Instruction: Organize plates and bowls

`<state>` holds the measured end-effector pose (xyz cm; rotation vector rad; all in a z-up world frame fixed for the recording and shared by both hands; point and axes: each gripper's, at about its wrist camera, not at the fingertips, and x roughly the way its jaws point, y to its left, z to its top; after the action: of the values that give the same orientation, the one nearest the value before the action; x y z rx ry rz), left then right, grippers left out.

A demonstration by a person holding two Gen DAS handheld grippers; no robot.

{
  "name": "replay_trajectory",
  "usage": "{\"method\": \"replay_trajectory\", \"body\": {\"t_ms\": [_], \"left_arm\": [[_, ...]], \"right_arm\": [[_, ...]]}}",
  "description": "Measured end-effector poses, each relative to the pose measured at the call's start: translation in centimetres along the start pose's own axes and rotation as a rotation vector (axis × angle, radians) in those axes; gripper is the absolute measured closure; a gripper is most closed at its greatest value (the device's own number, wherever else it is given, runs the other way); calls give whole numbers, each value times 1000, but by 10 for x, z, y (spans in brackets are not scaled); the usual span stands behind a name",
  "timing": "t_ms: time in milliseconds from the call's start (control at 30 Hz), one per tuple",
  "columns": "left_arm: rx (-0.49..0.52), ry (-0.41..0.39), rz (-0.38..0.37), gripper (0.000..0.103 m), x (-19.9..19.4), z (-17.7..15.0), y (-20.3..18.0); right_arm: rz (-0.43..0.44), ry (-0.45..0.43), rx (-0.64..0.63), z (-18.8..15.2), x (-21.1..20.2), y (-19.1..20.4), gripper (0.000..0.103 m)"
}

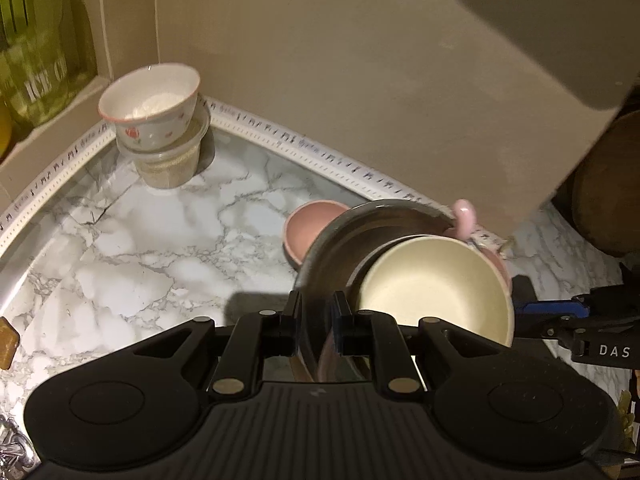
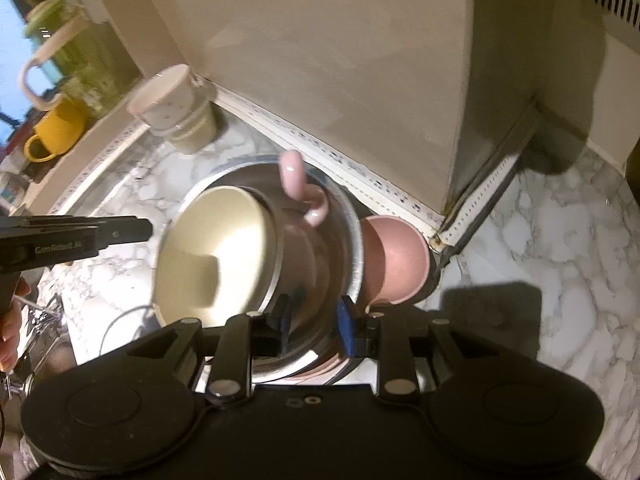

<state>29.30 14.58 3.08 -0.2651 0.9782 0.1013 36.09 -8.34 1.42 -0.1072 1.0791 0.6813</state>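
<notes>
A steel bowl (image 1: 340, 248) holds a cream bowl (image 1: 436, 284) and a pink handled cup (image 1: 464, 216), all tilted above the marble counter. My left gripper (image 1: 316, 320) is shut on the steel bowl's rim. My right gripper (image 2: 312, 320) is shut on the opposite rim of the steel bowl (image 2: 348, 220); the cream bowl (image 2: 212, 248) and the pink cup handle (image 2: 296, 180) sit inside it. A pink bowl (image 1: 308, 224) stands on the counter behind it and shows in the right wrist view (image 2: 400, 260). A flowered bowl (image 1: 152, 104) is stacked on a clear bowl (image 1: 168, 160) in the far corner.
A beige wall (image 1: 360, 80) with white patterned trim (image 1: 320, 148) bounds the marble counter (image 1: 140, 240). A green jar (image 1: 40, 60) stands on the left ledge, with a yellow mug (image 2: 56, 132) there too. A dark wooden board (image 1: 608, 184) leans at right.
</notes>
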Motion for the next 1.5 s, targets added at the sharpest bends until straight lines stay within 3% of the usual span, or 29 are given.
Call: {"method": "replay_trajectory", "body": {"t_ms": [233,533,800,833,933,1133,1500], "left_arm": [[45,-115,26,88,-37,-16,-25],[54,-185,17,88,-69,-48,-55],[79,-216,21,86,-86,-78,-80],[82,-220,15,77,-87,-82,-82],[88,-256,22,36,-96,-95,-88],[95,-310,26,33,-112,-112,-97],[83,-355,25,23,-124,-130,-103]], "right_arm": [[15,-80,-51,-17,-24,16,70],[-11,-237,-121,-49,-56,33,64],[-32,-369,-168,-81,-80,40,49],[-31,-380,-167,-85,-82,40,48],[-27,-407,-166,-96,-88,40,45],[-30,-456,-159,-119,-99,38,34],[-47,-578,-146,-148,-125,28,1]]}}
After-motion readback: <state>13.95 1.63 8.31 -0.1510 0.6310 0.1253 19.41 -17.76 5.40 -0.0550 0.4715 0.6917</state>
